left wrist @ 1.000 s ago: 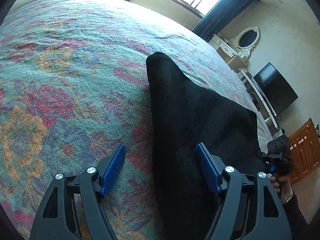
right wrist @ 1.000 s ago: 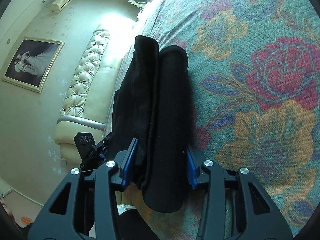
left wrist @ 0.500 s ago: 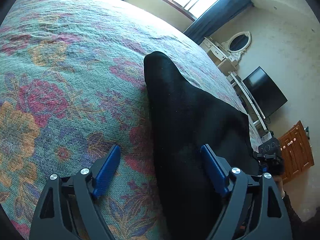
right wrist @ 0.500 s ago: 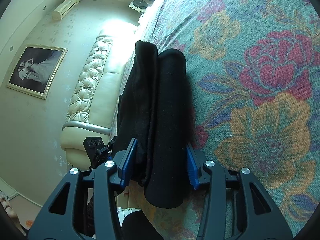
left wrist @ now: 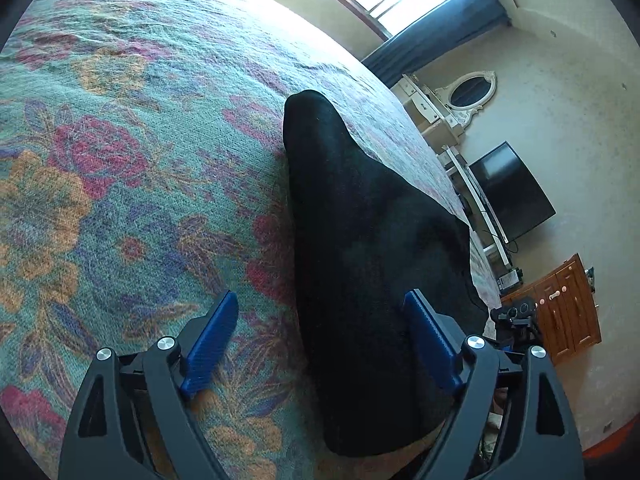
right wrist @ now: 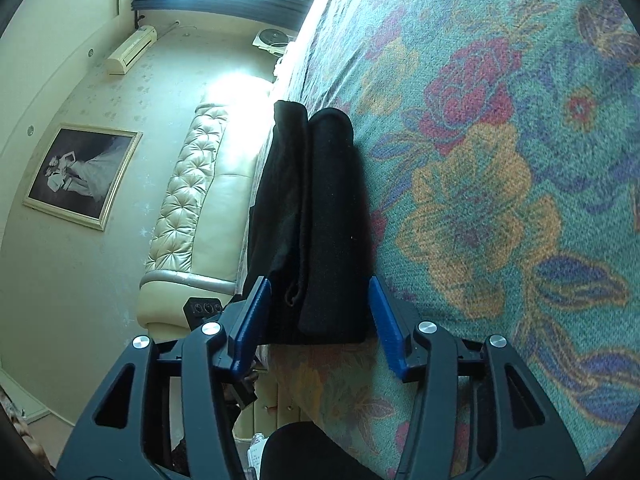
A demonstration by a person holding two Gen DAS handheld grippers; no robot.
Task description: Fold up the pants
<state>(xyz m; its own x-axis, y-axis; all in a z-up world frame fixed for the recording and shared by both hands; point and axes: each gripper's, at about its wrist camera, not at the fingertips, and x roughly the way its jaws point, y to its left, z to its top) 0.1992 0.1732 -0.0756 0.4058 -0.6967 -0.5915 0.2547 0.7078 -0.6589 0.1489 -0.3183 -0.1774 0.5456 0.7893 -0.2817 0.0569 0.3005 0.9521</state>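
Black pants (left wrist: 360, 220) lie folded into a long thick bundle on a floral bedspread (left wrist: 120, 160). My left gripper (left wrist: 320, 296) is open wide over the bundle's near end. Its right pad (left wrist: 432, 340) is over the cloth, and its left pad (left wrist: 208, 340) hovers over the bedspread. In the right wrist view the pants (right wrist: 320, 200) show stacked layers on edge. My right gripper (right wrist: 318, 280) straddles their near end and its jaws are opening. The blue pads (right wrist: 384, 320) stand just clear of the cloth on both sides.
The bedspread (right wrist: 500, 200) stretches wide around the pants. A cream tufted headboard (right wrist: 188, 200) and a framed picture (right wrist: 80, 176) lie beyond one side. A dark TV (left wrist: 508, 192), a wooden cabinet (left wrist: 560, 308) and a white mirror (left wrist: 470, 94) stand past the bed's far edge.
The right jaws have spread off the bundle and drawn back to its near end. The left jaws have widened a little and the left gripper has shifted slightly.
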